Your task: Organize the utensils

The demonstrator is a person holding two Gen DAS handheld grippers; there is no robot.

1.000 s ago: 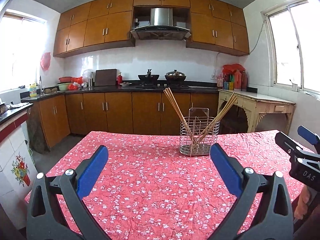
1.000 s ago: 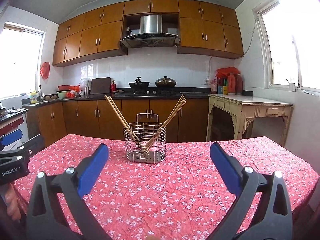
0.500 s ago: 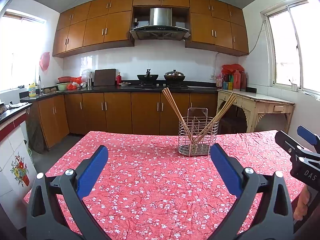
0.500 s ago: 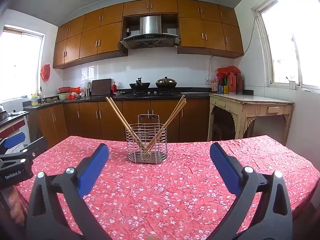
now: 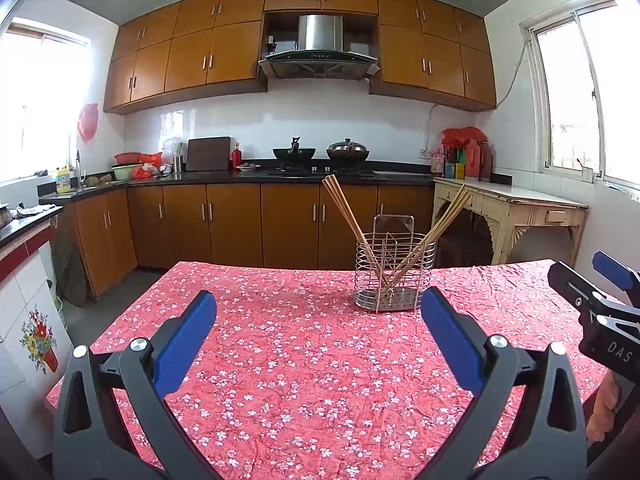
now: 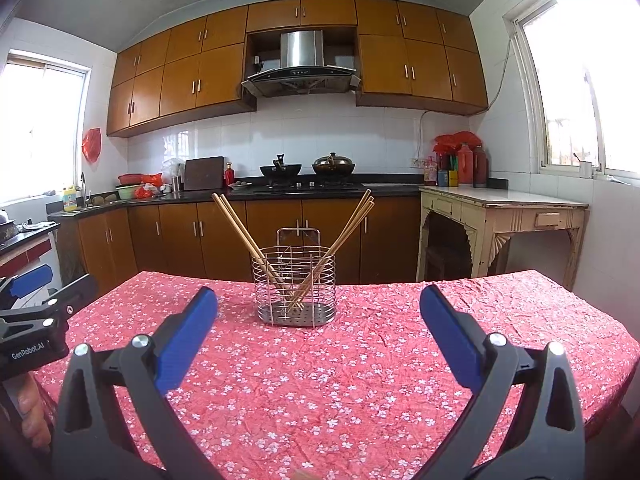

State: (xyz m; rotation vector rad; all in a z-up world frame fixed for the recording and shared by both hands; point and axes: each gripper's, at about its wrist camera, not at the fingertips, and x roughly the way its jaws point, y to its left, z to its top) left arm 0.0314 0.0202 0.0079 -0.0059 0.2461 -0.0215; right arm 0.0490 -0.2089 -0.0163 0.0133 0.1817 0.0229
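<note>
Both tools have backed away a little from the wire basket. The left gripper and right gripper are spread wide, holding nothing. The chopsticks stand inside, far across the table. The job looks done.

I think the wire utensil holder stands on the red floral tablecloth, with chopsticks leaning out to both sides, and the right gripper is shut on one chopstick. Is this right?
Not quite. The right gripper is open and holds nothing, as the right wrist view shows. The rest stands: the wire utensil holder is on the red floral tablecloth, with chopsticks leaning out to both sides.
</note>
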